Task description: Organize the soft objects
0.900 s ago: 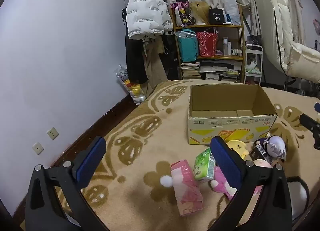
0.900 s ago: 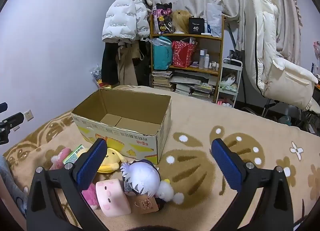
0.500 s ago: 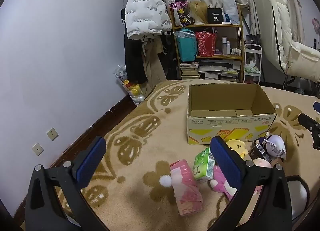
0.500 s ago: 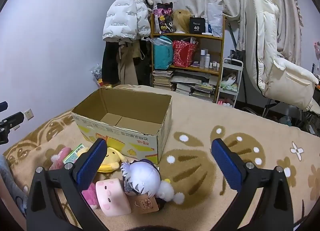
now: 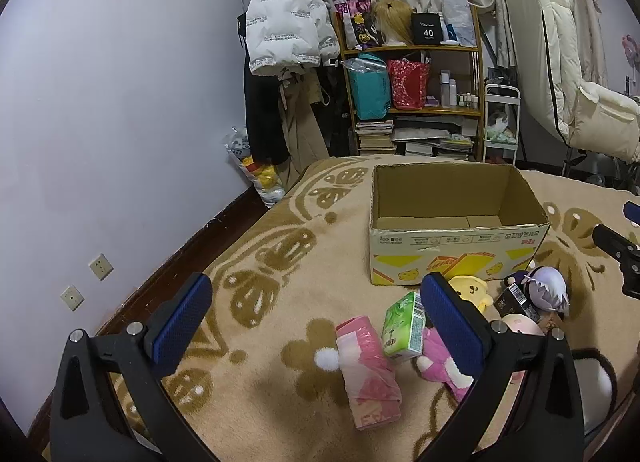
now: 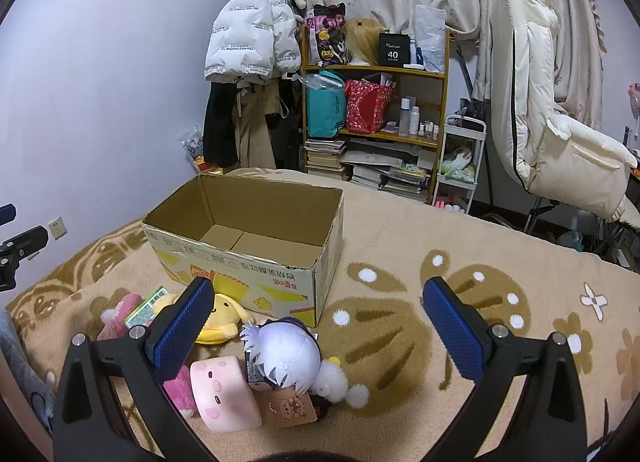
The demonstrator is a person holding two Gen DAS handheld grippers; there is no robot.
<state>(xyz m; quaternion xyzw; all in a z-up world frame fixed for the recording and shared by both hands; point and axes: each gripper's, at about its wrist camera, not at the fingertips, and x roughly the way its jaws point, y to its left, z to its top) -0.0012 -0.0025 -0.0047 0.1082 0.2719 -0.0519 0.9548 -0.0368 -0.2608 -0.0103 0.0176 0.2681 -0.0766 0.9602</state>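
Note:
An empty cardboard box (image 5: 456, 250) (image 6: 248, 266) stands open on the beige patterned blanket. In front of it lie soft things: a pink wrapped pack (image 5: 368, 370), a green tissue pack (image 5: 402, 328) (image 6: 146, 308), a pink plush (image 5: 438, 356), a yellow plush (image 5: 470, 290) (image 6: 218, 320), a white-haired doll (image 5: 546, 288) (image 6: 286, 354) and a pink pig cushion (image 6: 224, 392). My left gripper (image 5: 316, 318) hovers open above the blanket left of the pile, holding nothing. My right gripper (image 6: 318, 322) hangs open over the doll, apart from it.
A cluttered wooden shelf (image 5: 412, 102) and hanging coats (image 5: 280, 38) stand behind the bed. A cream recliner (image 6: 552, 122) is at the right. The wall (image 5: 100, 122) with sockets runs along the left. Bare blanket (image 6: 460, 262) lies right of the box.

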